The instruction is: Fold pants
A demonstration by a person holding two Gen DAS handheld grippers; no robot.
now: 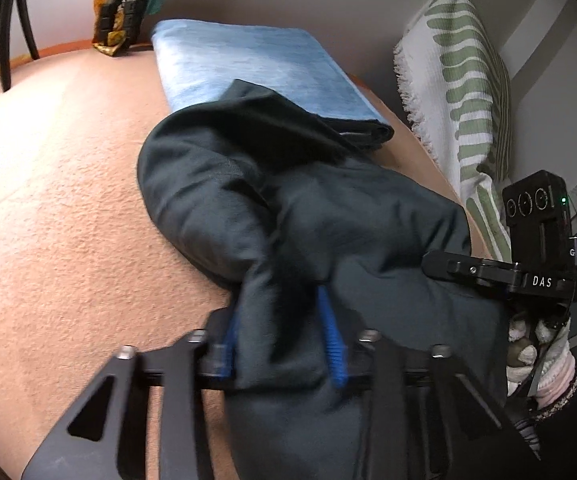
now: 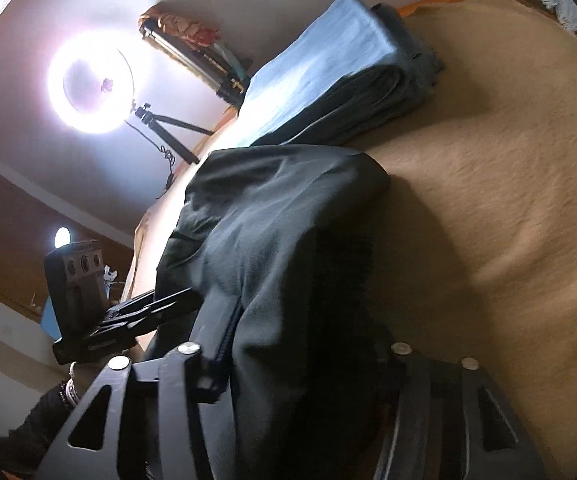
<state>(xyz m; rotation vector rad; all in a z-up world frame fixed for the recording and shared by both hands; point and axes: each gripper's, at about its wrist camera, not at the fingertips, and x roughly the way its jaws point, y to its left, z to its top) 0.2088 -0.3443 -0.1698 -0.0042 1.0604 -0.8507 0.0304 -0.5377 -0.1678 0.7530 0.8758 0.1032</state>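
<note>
orange blanket (image 1: 68,200); dark pants (image 1: 288,208) bunched, clamped by left tool (image 1: 284,336), right tool (image 2: 308,344).

Home bedroom, blanketed bed (image 1: 48,200), pillow (image 1: 460,92)

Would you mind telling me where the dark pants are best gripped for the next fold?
Grip the dark pants at the near bunched end, coming from the near side. That end is gathered thin enough to fit between the fingers, while the far end lies spread over the folded blue cloth.
</note>
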